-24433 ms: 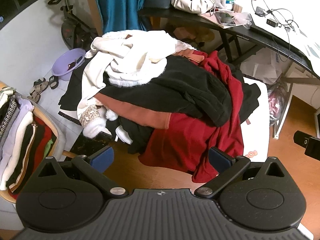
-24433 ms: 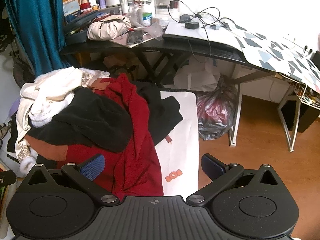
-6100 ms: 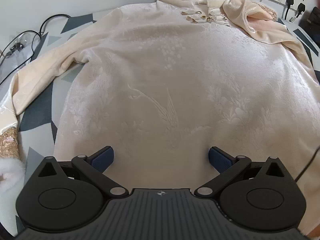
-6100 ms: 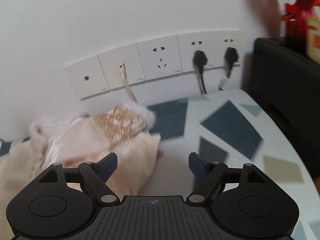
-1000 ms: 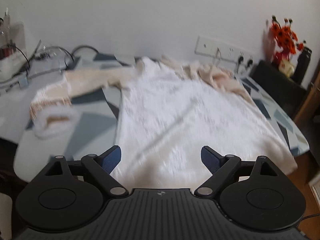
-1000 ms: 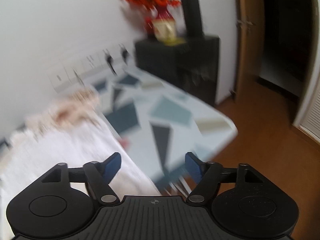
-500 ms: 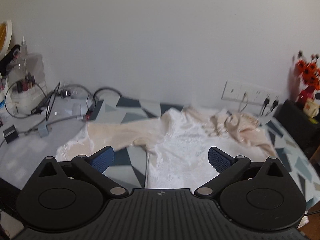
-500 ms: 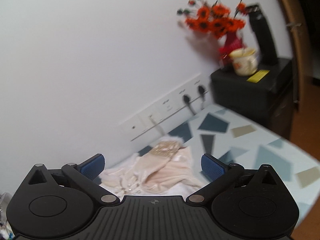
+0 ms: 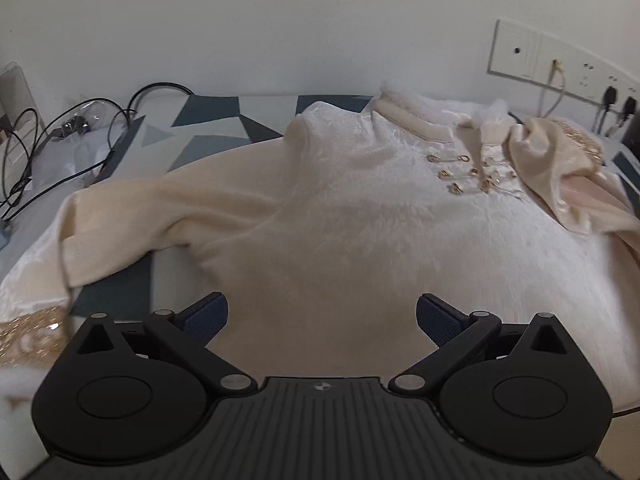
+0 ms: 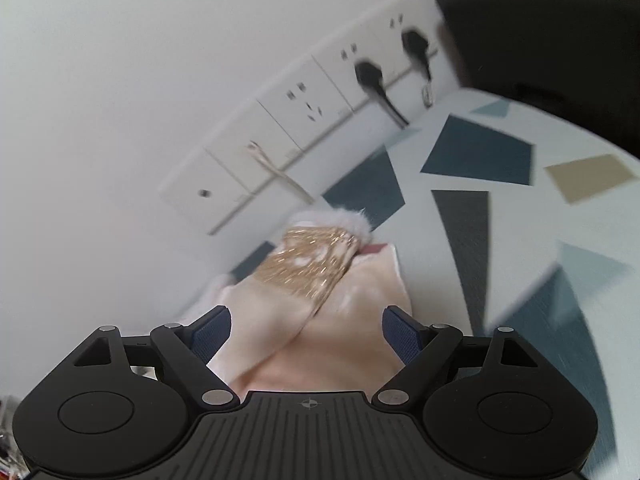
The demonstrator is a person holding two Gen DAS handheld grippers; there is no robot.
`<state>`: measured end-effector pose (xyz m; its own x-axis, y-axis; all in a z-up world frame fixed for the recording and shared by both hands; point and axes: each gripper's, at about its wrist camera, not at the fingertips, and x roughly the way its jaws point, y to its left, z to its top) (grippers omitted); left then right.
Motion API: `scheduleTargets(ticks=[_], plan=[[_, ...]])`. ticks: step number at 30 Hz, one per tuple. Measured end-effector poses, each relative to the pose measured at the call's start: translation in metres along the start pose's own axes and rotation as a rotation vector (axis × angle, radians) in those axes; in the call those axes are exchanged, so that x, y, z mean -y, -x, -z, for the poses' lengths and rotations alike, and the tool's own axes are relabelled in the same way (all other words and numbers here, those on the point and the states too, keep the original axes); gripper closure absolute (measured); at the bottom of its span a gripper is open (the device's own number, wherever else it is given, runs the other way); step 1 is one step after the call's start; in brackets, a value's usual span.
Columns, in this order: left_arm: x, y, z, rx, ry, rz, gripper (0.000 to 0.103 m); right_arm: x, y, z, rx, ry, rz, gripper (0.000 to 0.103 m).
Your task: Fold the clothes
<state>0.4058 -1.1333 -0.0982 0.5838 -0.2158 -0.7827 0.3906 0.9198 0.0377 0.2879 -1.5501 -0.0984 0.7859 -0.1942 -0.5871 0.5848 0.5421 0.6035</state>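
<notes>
Two grippers over one cream garment, both with jaws apart and holding nothing.

Left gripper (image 9: 320,316): fingers spread wide above the garment (image 9: 360,232), which lies flat on the patterned table (image 9: 208,120). Right gripper (image 10: 306,330): jaws have just been closing, still apart, the sequined cuff (image 10: 316,260) ahead of them, untouched. Wall sockets (image 10: 304,108) behind. No legible writing anywhere.

Motion blurs the wall sockets (image 10: 304,120); the sequined cuff (image 9: 28,336) is cropped.
</notes>
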Motion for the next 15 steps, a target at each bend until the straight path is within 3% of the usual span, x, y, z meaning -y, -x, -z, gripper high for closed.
scheduleTargets(ticks=[3,6,11,12,13,14,15], plan=[[0.012,-0.024,-0.009,-0.035,-0.008,-0.028,0.000,0.000,-0.042,-0.019,-0.041,0.031,-0.002,0.022],[0.018,-0.040,-0.012,-0.079,-0.010,-0.053,0.001,-0.002,-0.071,-0.023,-0.090,0.046,0.016,0.031],[0.024,-0.048,-0.017,-0.094,-0.012,-0.055,0.000,-0.002,-0.092,-0.021,-0.100,0.018,0.003,0.029],[0.024,-0.049,-0.018,-0.095,-0.019,-0.055,0.000,-0.002,-0.095,-0.022,-0.092,0.019,0.001,0.041],[0.024,-0.050,-0.019,-0.098,-0.026,-0.054,0.000,-0.002,-0.098,-0.024,-0.090,0.014,0.004,0.067],[0.023,-0.051,-0.019,-0.102,-0.031,-0.052,0.000,0.001,-0.101,-0.025,-0.097,-0.006,0.013,0.080],[0.024,-0.052,-0.020,-0.107,-0.036,-0.050,0.000,0.005,-0.101,-0.027,-0.096,-0.039,0.016,0.085]])
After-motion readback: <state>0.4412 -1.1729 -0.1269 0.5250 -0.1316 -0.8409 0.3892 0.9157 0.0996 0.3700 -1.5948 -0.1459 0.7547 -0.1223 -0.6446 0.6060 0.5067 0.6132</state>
